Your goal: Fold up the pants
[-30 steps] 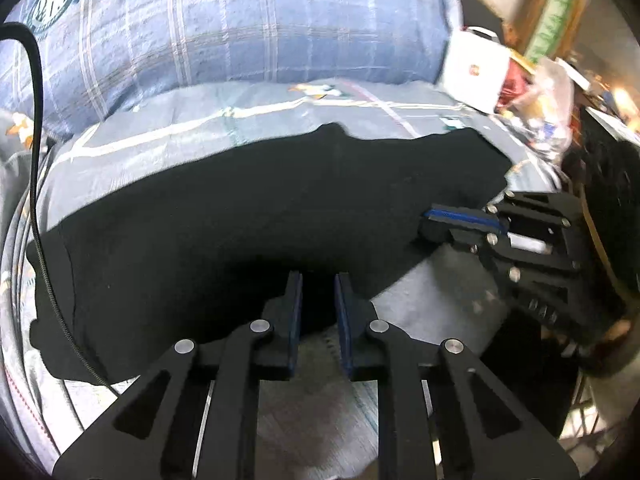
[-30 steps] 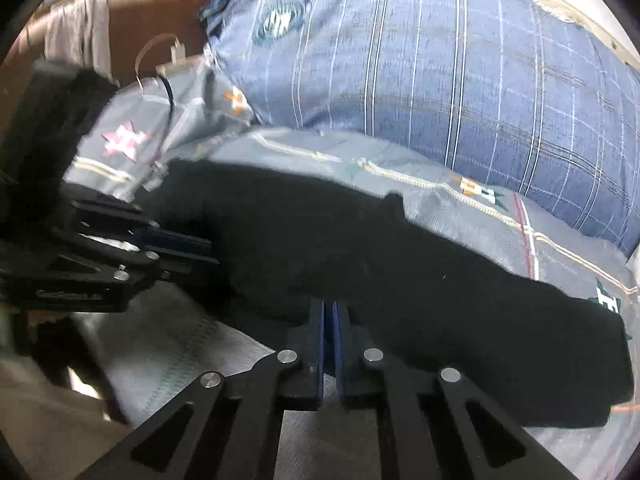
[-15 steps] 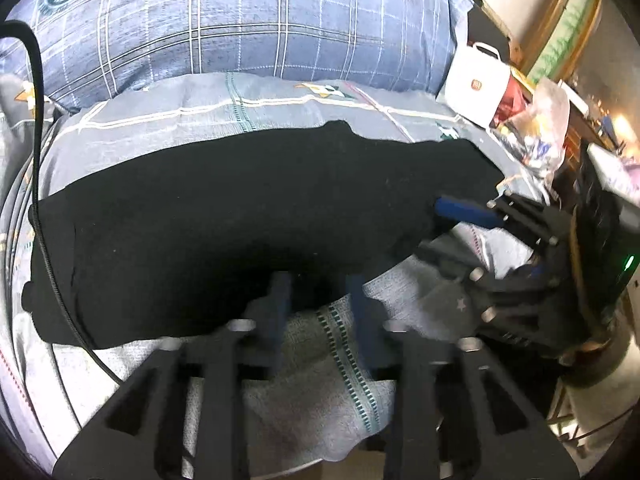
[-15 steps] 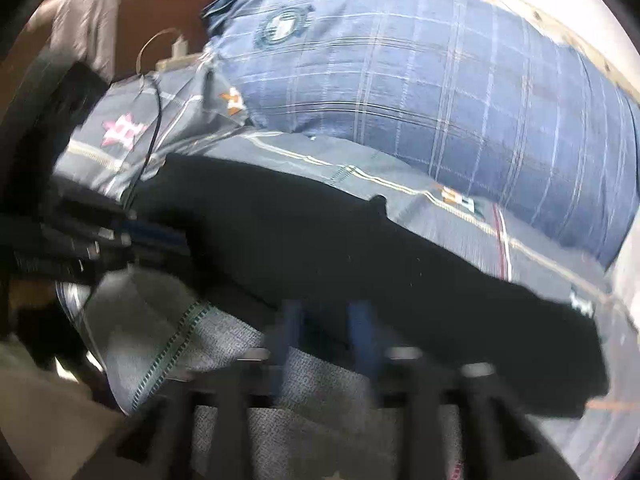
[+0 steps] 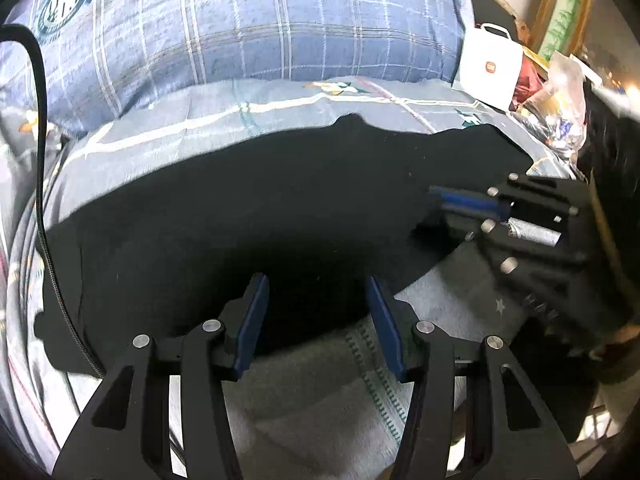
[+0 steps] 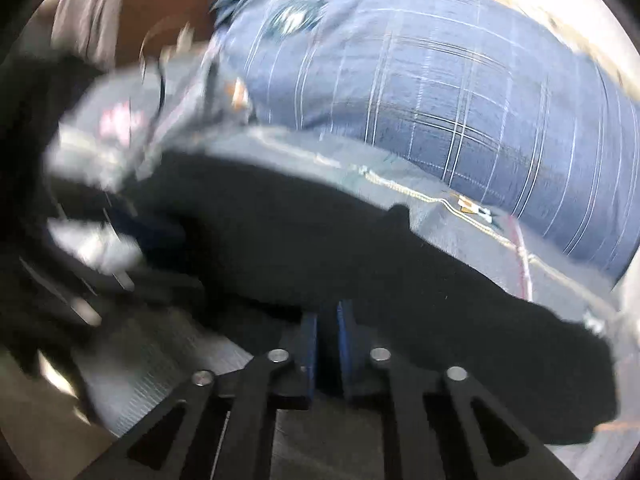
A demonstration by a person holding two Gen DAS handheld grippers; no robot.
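On the bed, lying crosswise ahead of both, black pants (image 5: 248, 216): left gripper (image 5: 316, 316) opening over the near hem, right gripper (image 6: 327, 344) pinching it.

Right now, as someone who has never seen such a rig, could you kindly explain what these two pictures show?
No robot here: a person holds a two-fingered tool in each hand, each carrying a fisheye camera looking along its fingers. One picture is from the left tool, the other from the right tool. Black pants lie spread on a patterned grey bedsheet, before a blue plaid pillow. The left tool's jaws are opening, the pants' near edge between them, unpinched. The right tool is shut at the pants' edge; whether it pinches cloth I cannot tell. It also appears, blurred, in the left view.
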